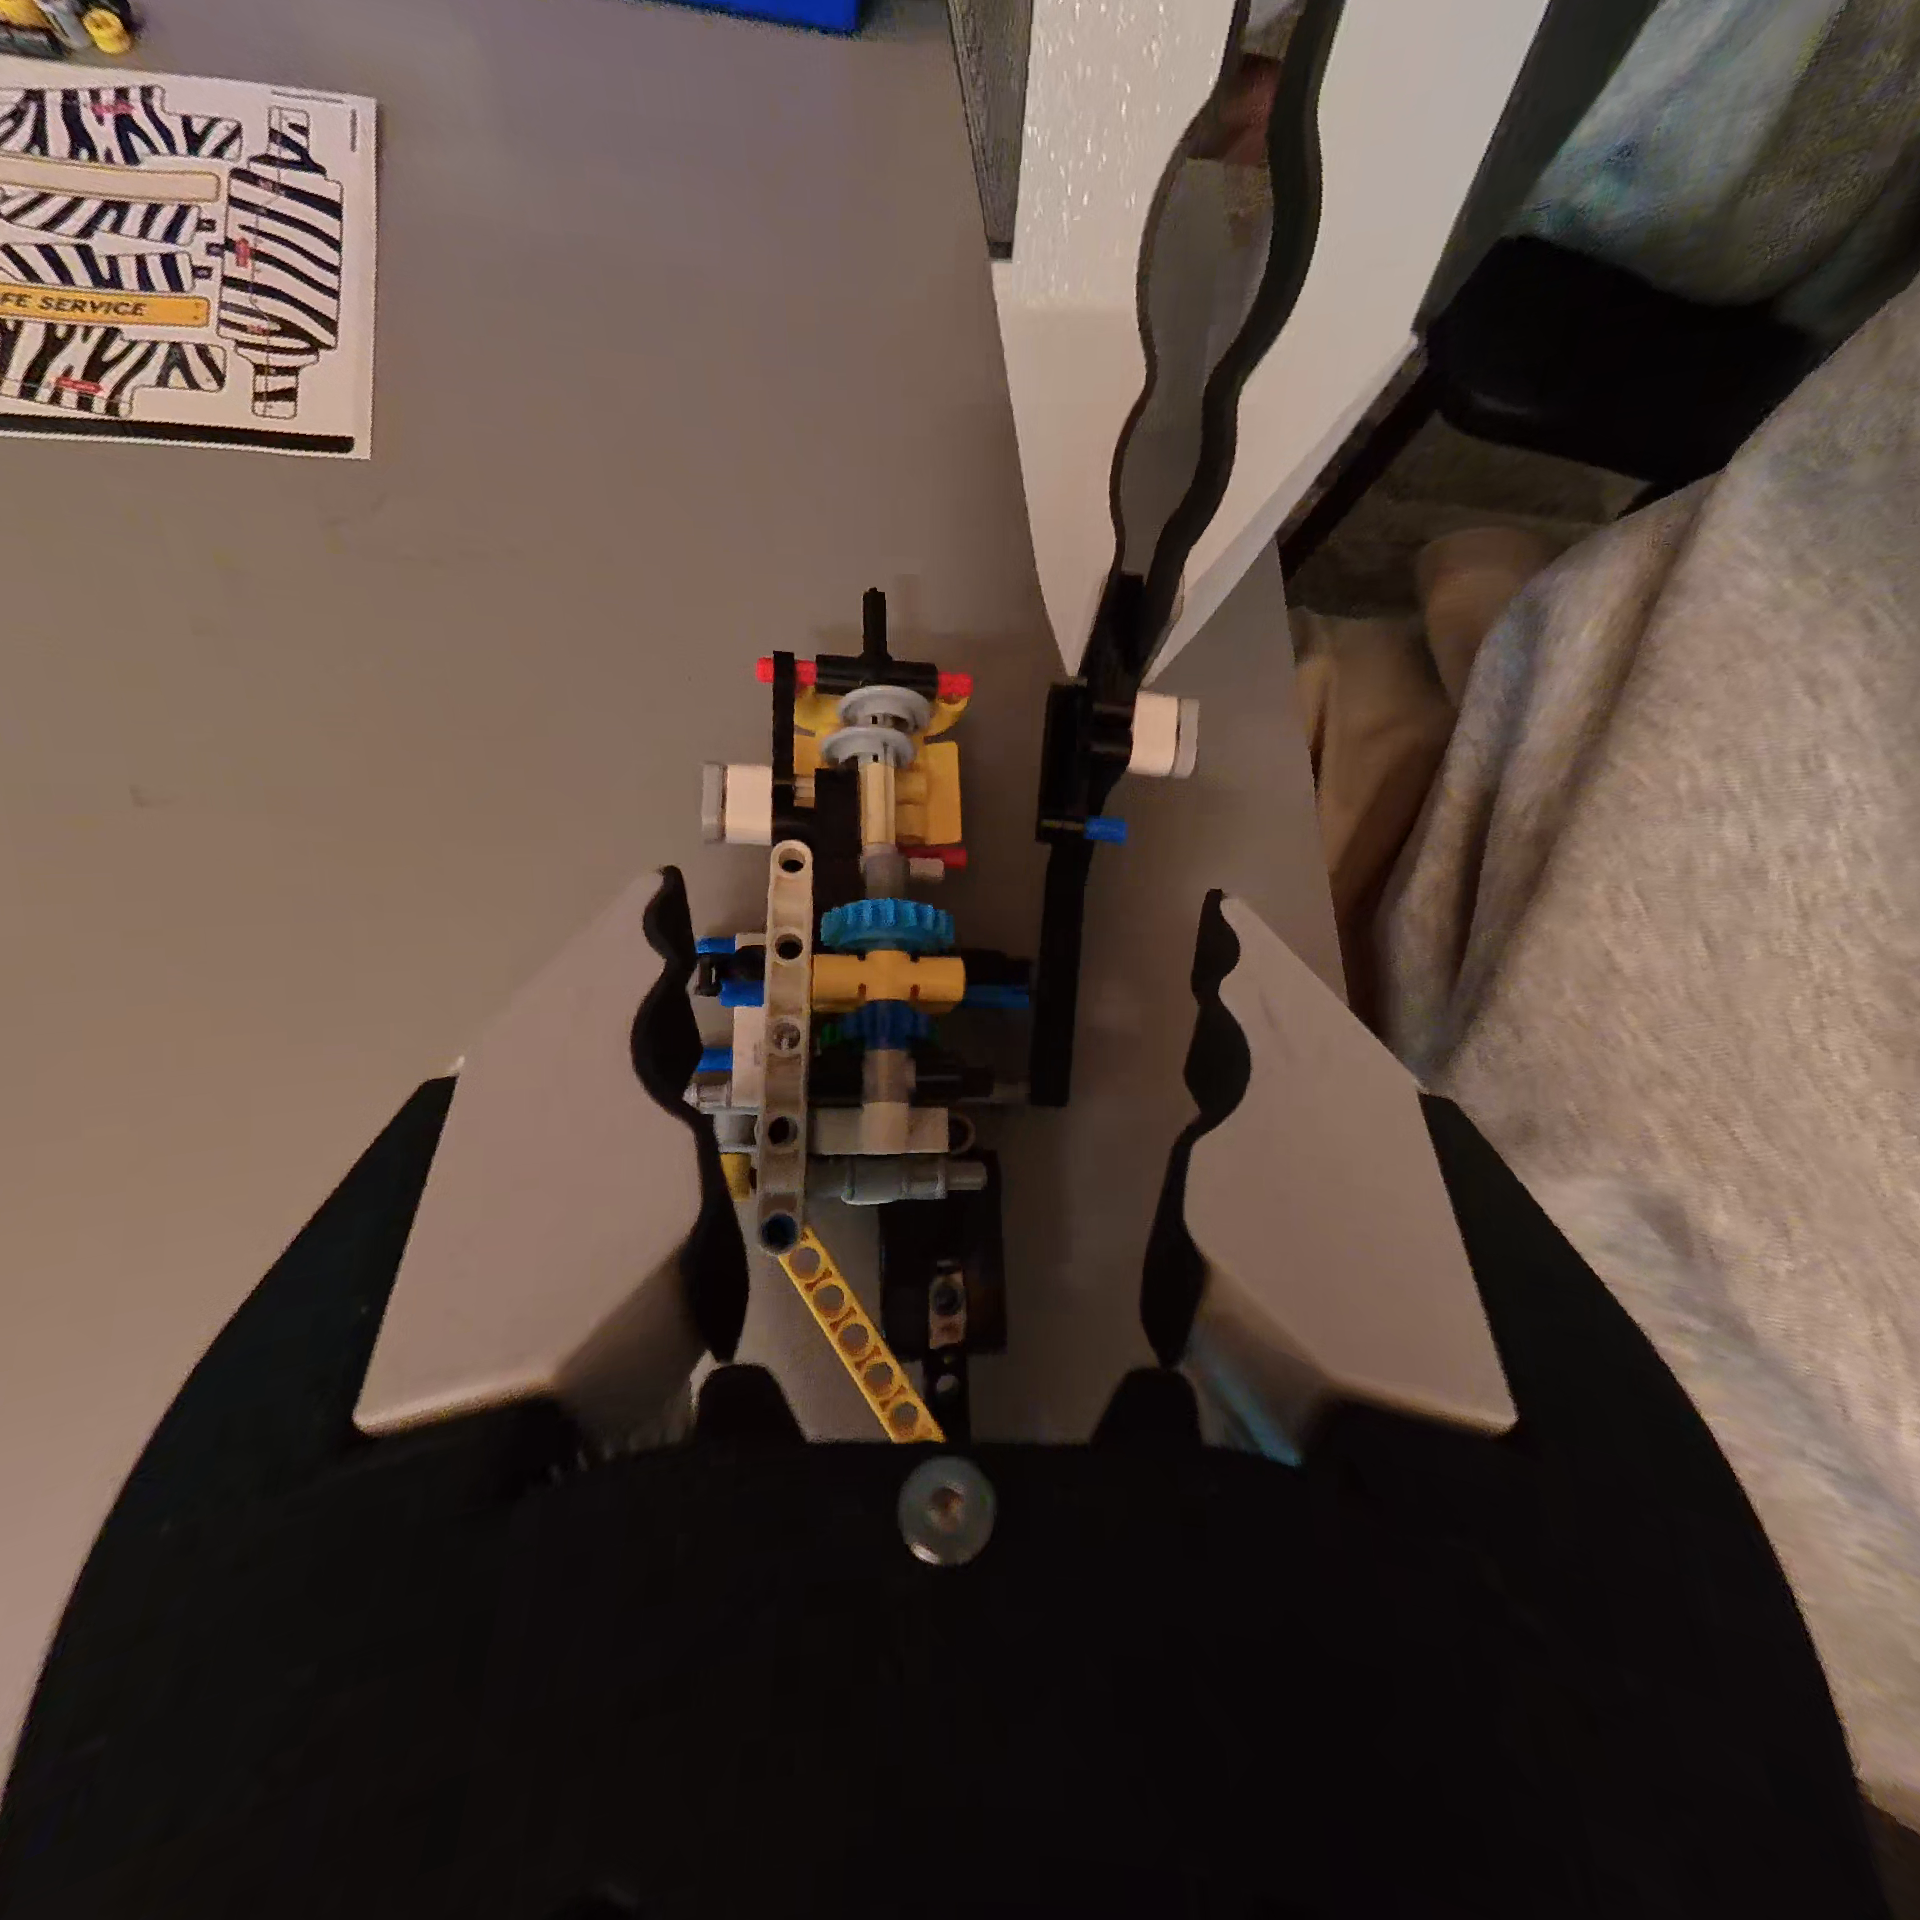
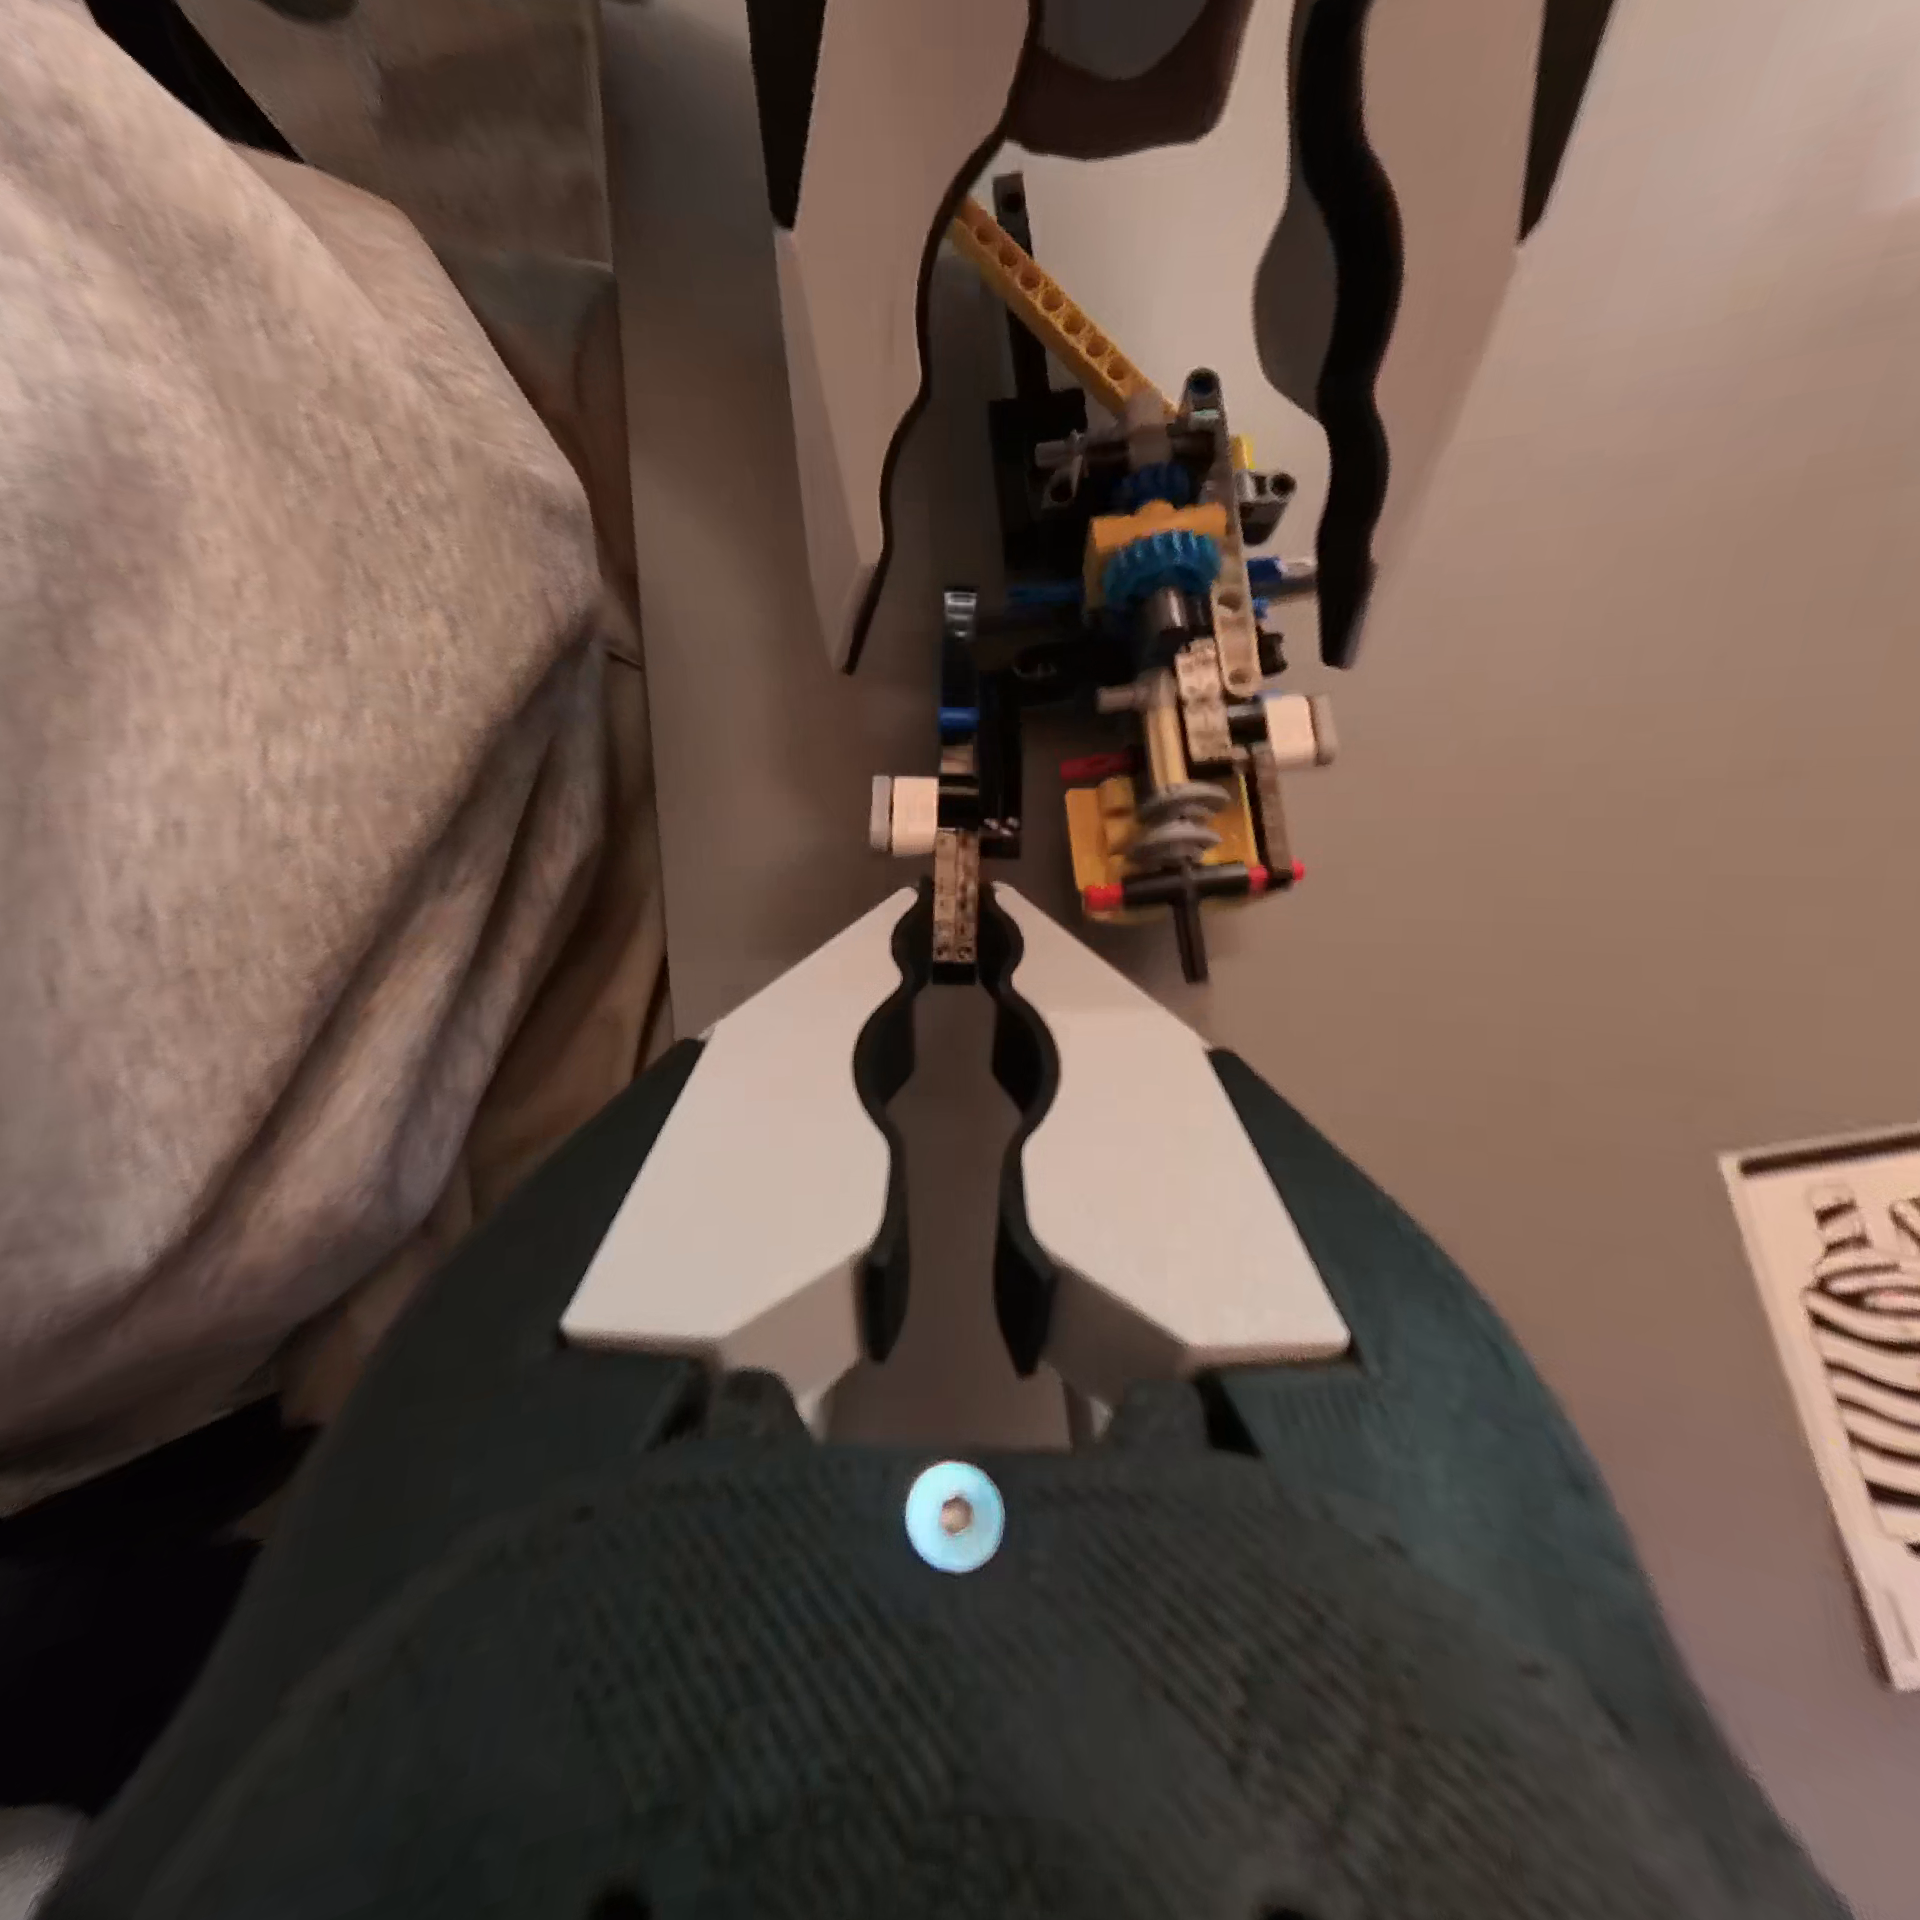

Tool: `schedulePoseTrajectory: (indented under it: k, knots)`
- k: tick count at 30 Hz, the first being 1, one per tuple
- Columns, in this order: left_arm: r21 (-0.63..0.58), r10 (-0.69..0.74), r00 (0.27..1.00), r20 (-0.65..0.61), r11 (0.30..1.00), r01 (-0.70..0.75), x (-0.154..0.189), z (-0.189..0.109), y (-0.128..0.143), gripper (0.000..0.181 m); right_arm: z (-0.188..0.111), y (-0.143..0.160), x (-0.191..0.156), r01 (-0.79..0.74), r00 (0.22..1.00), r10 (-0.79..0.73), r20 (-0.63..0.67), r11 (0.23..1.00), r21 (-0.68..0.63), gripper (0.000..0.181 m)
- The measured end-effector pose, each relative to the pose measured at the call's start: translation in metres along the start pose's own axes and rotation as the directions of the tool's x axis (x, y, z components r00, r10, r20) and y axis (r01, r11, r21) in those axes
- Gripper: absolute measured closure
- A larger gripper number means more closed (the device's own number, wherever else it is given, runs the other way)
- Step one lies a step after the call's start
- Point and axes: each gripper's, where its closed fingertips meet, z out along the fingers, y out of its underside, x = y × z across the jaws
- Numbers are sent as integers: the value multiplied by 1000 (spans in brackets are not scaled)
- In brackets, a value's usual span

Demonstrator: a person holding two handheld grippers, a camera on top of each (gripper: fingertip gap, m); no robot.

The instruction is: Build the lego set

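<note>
A grey table (image 1: 623, 520) bore the model (image 1: 862, 966) and a sheet (image 1: 177, 270); the left gripper (image 1: 945, 914) gaped wide; the right gripper (image 2: 956, 914) pinched a beam (image 2: 956, 904).

Dim, warm indoor light with soft shadows. Wide-angle bending at the edges; grey cloth (image 1: 1662, 935) there smears, perhaps from motion. Centre stays fairly sharp.

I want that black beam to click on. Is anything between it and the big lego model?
Nothing visible. The right gripper holds the black beam beside the lego model, with only a narrow strip of bare grey table between them.
</note>
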Motion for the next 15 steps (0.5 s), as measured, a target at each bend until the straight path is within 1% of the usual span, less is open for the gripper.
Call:
schedulePoseTrajectory:
  k: [4,11,15]
  knots:
    - [-2,5,1000,-14,1000,-5,-1,3,0,87,-7,7,4,-27,1000,27,13,1000,7,175]
    - [-22,-9,999,-41,1000,8,-4,6,6,96,-4,10,5,50,999,-51,-4,998,-46,175]
    - [-13,-36,997,-65,999,36,-6,5,6,111,-4,9,7,67,998,-66,14,997,-44,175]
